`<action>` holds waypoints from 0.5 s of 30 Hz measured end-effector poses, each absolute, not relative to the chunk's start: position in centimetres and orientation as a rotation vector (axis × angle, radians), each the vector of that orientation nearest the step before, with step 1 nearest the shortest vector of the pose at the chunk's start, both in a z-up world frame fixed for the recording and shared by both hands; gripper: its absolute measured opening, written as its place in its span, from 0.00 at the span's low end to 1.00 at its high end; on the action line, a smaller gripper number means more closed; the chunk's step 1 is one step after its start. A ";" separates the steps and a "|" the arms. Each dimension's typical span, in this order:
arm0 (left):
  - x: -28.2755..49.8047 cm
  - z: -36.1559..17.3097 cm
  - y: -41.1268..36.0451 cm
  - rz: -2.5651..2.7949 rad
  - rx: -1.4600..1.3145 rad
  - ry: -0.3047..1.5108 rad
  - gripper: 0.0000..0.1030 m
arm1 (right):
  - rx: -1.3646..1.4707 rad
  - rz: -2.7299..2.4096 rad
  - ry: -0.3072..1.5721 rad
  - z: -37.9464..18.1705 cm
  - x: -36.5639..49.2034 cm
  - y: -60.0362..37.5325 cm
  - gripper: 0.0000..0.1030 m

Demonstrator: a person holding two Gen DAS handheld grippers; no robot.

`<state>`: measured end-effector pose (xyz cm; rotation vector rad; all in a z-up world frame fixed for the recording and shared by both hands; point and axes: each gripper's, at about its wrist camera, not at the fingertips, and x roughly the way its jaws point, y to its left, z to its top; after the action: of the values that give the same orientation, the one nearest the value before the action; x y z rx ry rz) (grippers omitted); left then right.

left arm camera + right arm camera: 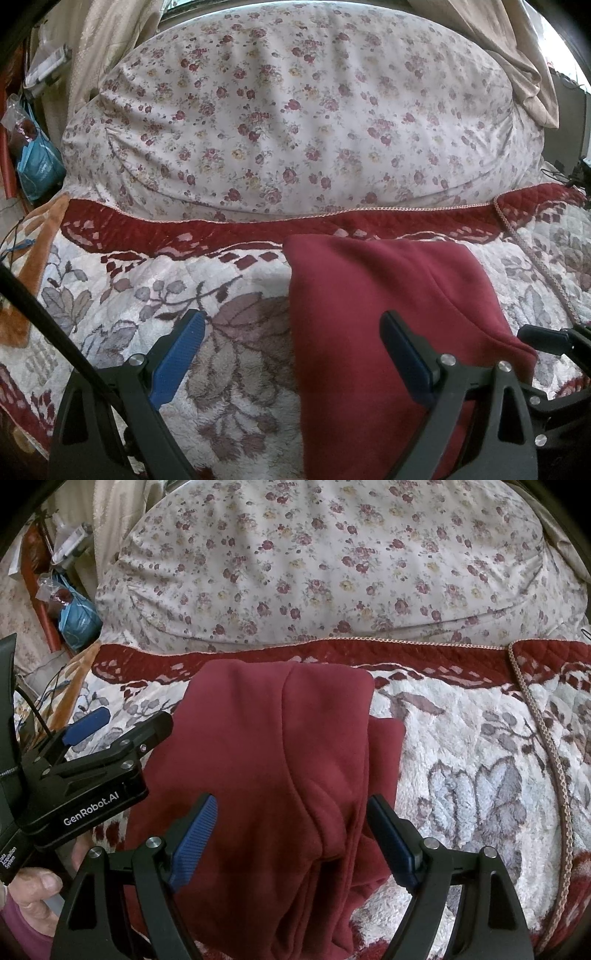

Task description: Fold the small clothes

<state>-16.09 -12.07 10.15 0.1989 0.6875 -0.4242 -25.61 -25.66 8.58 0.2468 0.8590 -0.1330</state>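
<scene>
Right gripper (pixel 291 823): jaws spread wide, grasping nothing; the folded maroon garment (pixel 273 760) lies between and beyond them on the fleece blanket (pixel 461 738). Left gripper (pixel 295 339): jaws released, garment's left edge between them. Beyond both, a floral pillow (pixel 295 110).

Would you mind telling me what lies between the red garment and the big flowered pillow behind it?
In both views, only the blanket lies between the red garment and the flowered pillow: its dark red border with a pale braided edge.
</scene>
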 end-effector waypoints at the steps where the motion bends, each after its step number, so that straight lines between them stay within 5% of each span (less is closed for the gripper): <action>1: -16.1 10.2 -12.1 -0.424 0.200 0.687 0.92 | 0.247 -0.133 0.860 8.6 -25.6 -25.7 0.84; 15: -16.0 10.2 -12.0 -0.426 0.201 0.688 0.92 | 0.249 -0.132 0.871 8.1 -25.6 -25.6 0.85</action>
<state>-15.99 -12.03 10.18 0.2014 0.6882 -0.4260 -25.59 -25.55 8.08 0.2490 0.8706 -0.1324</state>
